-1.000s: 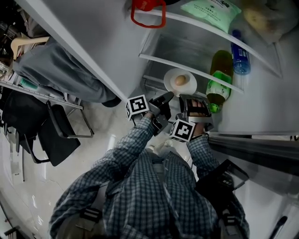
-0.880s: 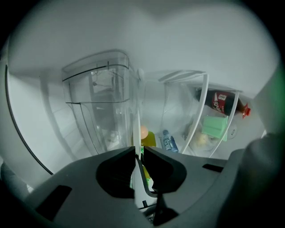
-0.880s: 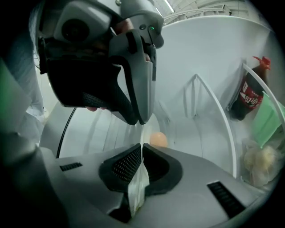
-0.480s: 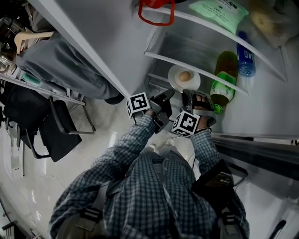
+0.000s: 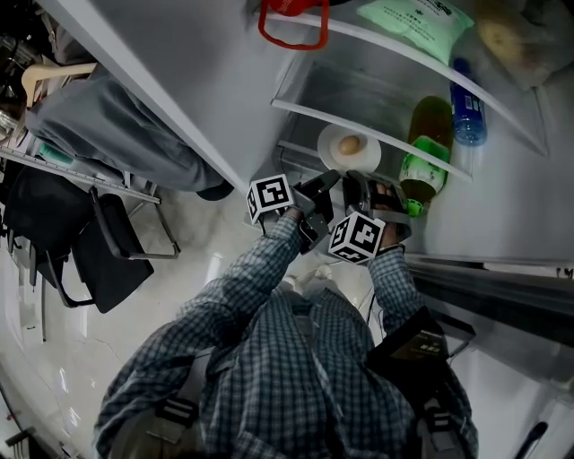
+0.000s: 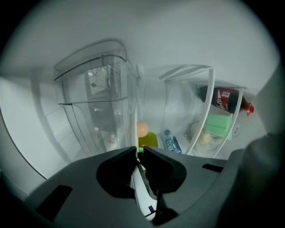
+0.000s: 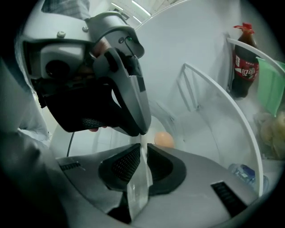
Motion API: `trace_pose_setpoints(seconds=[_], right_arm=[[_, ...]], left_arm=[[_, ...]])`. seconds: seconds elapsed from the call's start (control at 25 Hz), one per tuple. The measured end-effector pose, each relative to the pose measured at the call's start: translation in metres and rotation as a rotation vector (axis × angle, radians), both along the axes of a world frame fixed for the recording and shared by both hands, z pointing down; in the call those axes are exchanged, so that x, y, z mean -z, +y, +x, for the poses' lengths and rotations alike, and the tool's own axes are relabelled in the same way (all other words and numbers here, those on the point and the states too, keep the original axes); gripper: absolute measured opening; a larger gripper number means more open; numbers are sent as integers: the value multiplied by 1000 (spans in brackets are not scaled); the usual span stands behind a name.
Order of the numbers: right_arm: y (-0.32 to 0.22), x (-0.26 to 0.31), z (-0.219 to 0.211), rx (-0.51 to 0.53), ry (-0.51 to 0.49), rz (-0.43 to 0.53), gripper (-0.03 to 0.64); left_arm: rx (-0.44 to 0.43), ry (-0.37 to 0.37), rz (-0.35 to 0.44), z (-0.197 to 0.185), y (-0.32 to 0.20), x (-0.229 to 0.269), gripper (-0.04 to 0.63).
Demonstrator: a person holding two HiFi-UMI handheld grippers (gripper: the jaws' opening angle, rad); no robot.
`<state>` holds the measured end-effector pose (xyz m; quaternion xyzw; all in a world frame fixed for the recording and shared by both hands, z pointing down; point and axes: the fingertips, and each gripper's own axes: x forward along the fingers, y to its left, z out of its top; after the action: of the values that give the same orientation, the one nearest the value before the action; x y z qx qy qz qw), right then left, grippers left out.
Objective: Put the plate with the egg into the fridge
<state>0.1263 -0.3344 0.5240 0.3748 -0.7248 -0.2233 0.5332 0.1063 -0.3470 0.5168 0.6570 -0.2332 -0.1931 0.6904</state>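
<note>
A white plate (image 5: 334, 151) carrying a brown egg (image 5: 351, 144) is held level just inside the open fridge, under a glass shelf (image 5: 359, 127). My left gripper (image 5: 328, 182) is shut on the plate's near left rim. My right gripper (image 5: 360, 182) is shut on the near right rim. In the left gripper view the plate (image 6: 140, 193) runs edge-on between the jaws and the egg (image 6: 142, 129) shows beyond. The right gripper view has the plate (image 7: 138, 191) pinched likewise, the egg (image 7: 164, 139) ahead, and the left gripper (image 7: 143, 132) close on its left.
A green bottle (image 5: 423, 143) and a blue-capped bottle (image 5: 465, 109) stand to the plate's right. A green packet (image 5: 405, 20) and a red handle (image 5: 289, 22) lie on higher shelves. The fridge door (image 5: 143, 81) stands open at left. A clear drawer (image 6: 95, 107) sits low inside.
The plate with the egg has moved slightly deeper into the fridge, both grippers following with it. Both stay shut on its rim.
</note>
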Motion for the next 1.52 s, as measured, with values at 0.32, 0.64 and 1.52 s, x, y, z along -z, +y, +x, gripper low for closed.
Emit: trace_pose_setpoints(seconds=[0.32,0.64,1.52], right_arm=[[8,12,-6,12,-40,19,32],[19,21,-2,-80,-211,11,31],[67,17,5,-452,-873,-148,6]], left_arm=[[15,-14,-17,-2,-3,-7,40],[-11,-76,72,-4,0,0,38],[-170,-488,401,-21,59,-2,8]])
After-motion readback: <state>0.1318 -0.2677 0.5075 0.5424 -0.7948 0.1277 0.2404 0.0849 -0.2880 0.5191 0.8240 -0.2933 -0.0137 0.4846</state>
